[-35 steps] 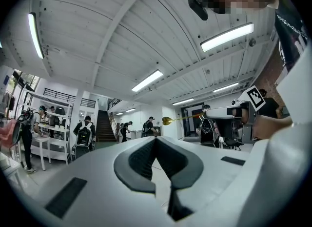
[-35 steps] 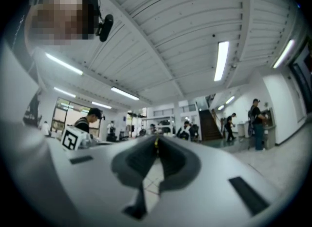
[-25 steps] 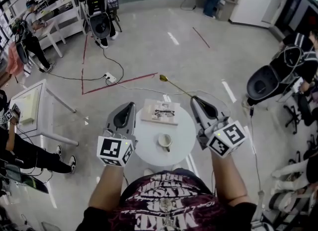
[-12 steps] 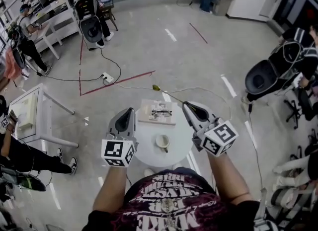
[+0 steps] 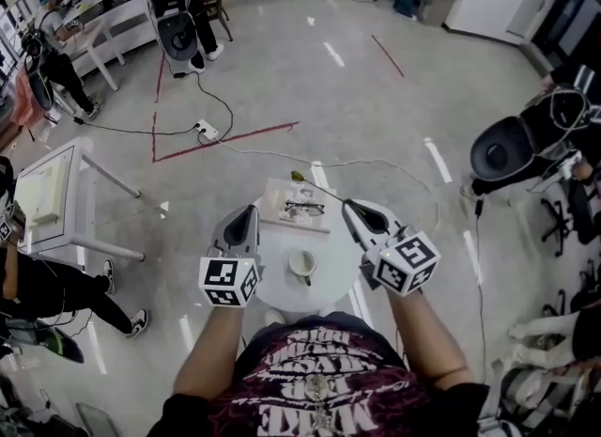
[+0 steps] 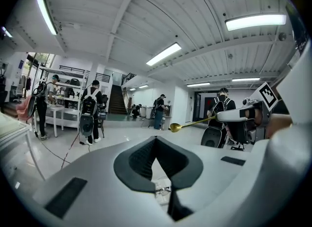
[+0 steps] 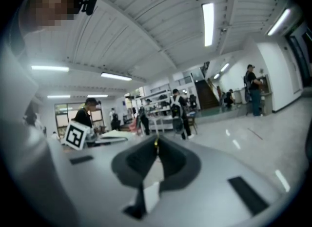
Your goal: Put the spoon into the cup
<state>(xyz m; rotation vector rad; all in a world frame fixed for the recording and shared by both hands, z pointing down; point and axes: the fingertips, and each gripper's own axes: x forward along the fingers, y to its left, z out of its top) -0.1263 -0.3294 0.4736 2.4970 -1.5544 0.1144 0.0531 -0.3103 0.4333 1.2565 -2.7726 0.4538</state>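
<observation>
Tabletop: small, round and white, on a grey floor, just in front of the person.
Cup: pale, upright, near the middle of the tabletop, nothing in it that I can see.
Pale flat slab: at the far edge of the tabletop; a pair of glasses lies on it.
Spoon: gold, in the air above the slab, bowl pointing away from the person.
Right hand-held gripper: its tip grips the end of the spoon's handle.
Left hand-held gripper: over the left edge of the tabletop, holding nothing.
Floor: a white power strip and red tape lines.
</observation>
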